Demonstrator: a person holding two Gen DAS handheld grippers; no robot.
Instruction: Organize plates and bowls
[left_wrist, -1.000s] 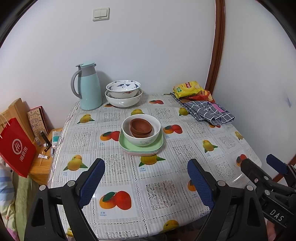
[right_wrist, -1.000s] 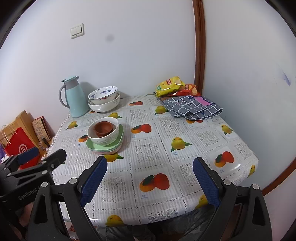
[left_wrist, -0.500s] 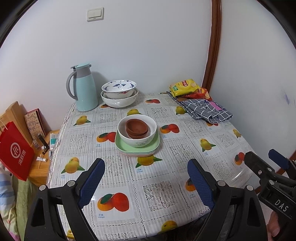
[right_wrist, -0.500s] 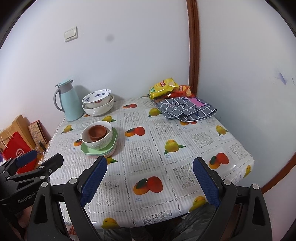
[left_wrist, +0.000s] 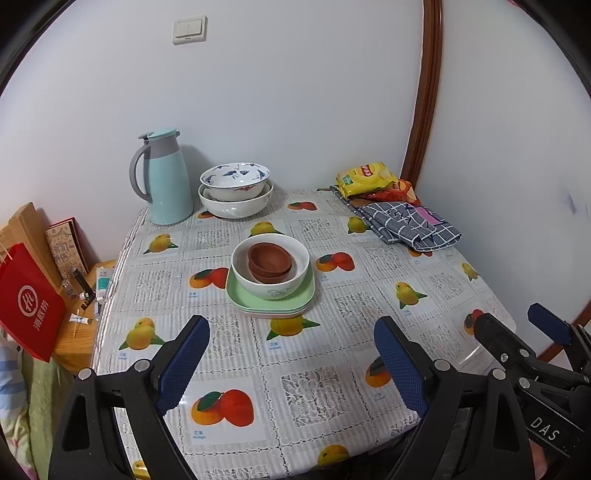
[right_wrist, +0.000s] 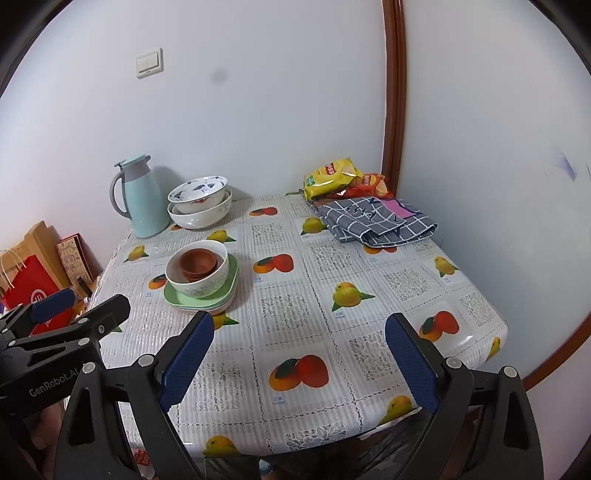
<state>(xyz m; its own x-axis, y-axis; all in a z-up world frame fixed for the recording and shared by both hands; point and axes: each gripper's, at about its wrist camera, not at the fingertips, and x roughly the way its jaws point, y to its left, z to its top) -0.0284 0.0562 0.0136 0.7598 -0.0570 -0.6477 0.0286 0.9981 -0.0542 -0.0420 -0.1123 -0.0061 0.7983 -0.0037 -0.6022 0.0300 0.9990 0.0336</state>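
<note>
Stacked green plates (left_wrist: 258, 303) (right_wrist: 173, 295) sit mid-table and carry a white bowl (left_wrist: 273, 286) (right_wrist: 199, 282) with small brown bowls (left_wrist: 269, 262) (right_wrist: 197, 262) nested inside. At the back, a blue-patterned bowl (left_wrist: 234, 181) (right_wrist: 197, 190) sits in a larger white bowl (left_wrist: 236, 206) (right_wrist: 201, 216). My left gripper (left_wrist: 291, 363) is open and empty over the near table edge, well short of the stack. My right gripper (right_wrist: 299, 363) is open and empty, to the right of the stack. Each gripper shows at the edge of the other's view.
A light blue jug (left_wrist: 164, 184) (right_wrist: 138, 197) stands at the back left. Snack bags (left_wrist: 369, 179) (right_wrist: 334, 177) and a folded checked cloth (left_wrist: 410, 221) (right_wrist: 376, 219) lie at the back right. A red bag (left_wrist: 27, 306) and a low stand are left of the fruit-print table (left_wrist: 332, 369).
Both grippers have drawn back and away from the table; the stack looks farther off. The dishes have not moved.
</note>
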